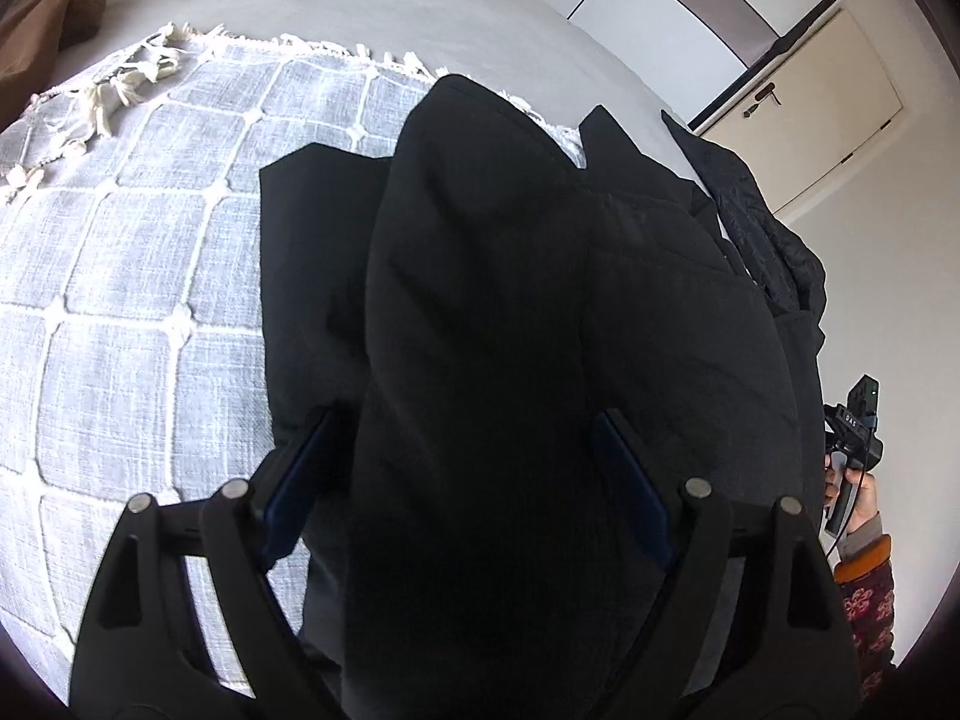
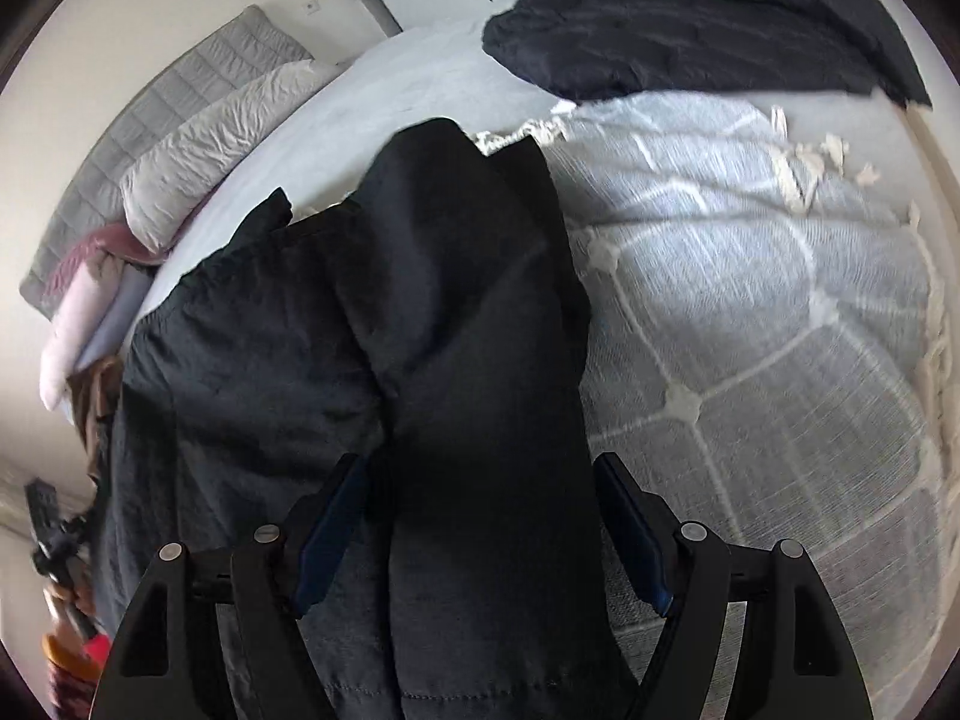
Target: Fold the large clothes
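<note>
A large black garment (image 1: 510, 312) lies on the bed, with a folded-over part bulging between my left gripper's fingers. My left gripper (image 1: 465, 426) is open, its blue pads on either side of the fabric. In the right wrist view the same black garment (image 2: 456, 324) runs up between the fingers of my right gripper (image 2: 480, 468), which is open too, with its pads apart from the cloth. The right gripper also shows in the left wrist view (image 1: 855, 426), held in a hand at the right edge.
A grey checked throw with white fringe (image 1: 138, 276) covers the bed (image 1: 360, 6). A second dark quilted garment (image 2: 690, 24) lies at the far side. Pillows (image 2: 204, 144) and a grey headboard (image 2: 162, 96) are on the left. A cupboard door (image 1: 840, 108) stands beyond the bed.
</note>
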Tool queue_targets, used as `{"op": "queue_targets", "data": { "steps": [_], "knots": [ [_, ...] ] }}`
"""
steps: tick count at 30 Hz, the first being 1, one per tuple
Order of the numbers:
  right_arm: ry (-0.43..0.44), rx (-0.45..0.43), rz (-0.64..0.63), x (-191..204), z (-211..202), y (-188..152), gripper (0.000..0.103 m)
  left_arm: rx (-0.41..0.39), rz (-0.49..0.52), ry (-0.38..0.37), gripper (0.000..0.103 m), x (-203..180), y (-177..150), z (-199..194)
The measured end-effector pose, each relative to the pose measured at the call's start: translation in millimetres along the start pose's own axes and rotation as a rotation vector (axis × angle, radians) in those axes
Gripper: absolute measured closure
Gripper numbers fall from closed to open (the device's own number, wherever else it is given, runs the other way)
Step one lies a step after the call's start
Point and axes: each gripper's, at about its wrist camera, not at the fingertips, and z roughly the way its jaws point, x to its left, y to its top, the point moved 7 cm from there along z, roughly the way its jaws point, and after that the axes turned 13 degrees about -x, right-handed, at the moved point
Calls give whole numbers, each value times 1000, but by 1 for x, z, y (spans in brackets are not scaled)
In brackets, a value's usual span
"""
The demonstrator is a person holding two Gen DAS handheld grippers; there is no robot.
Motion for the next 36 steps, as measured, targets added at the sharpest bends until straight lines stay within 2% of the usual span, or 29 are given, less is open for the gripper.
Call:
{"op": "queue_targets", "data": {
  "steps": [3, 7, 11, 15, 18, 21, 22, 25, 28, 29, 30, 31, 32, 33, 35, 36],
  "knots": [
    [27, -9, 107, -13, -6, 0, 26, 22, 15, 44, 18, -2, -7, -9],
    [26, -5, 70, -12, -22, -13, 25, 34, 58, 120, 18, -1, -16, -29],
    [65, 44, 70, -19, -37, -27, 24, 63, 12, 105, 16, 10, -27, -37],
    [63, 81, 68, -27, -53, -36, 24, 84, -31, 110, 16, 25, -38, -47],
    [69, 67, 47, -35, -70, -40, 24, 99, -42, 67, 16, 27, -43, -54],
    [110, 91, 69, -41, -67, -46, 23, 198, -132, -64, 16, 29, -61, -47],
    [128, 102, 85, -44, -61, -43, 23, 203, -146, -72, 16, 31, -65, -44],
    [213, 113, 92, -32, -46, -45, 23, 169, -178, -100, 15, 33, -65, -39],
    [196, 83, 30, -13, -23, -44, 23, 112, -238, -125, 16, 34, -63, -37],
    [192, 72, 27, -9, -16, -43, 24, 85, -254, -126, 21, 34, -63, -37],
    [188, 49, 40, -5, -11, -42, 33, 60, -261, -126, 30, 34, -62, -36],
    [190, 39, 50, -3, -10, -41, 51, 36, -271, -132, 52, 31, -62, -35],
    [191, 21, 66, 2, -10, -40, 57, 15, -289, -125, 62, 28, -61, -34],
    [176, 3, 66, 8, -13, -40, 64, -2, -291, -102, 66, 24, -59, -36],
    [124, -24, 28, 25, -26, -36, 69, -38, -260, -68, 73, 8, -48, -51],
    [120, -46, 13, 36, -40, -32, 71, -68, -248, -78, 73, -3, -37, -66]
  ]
}}
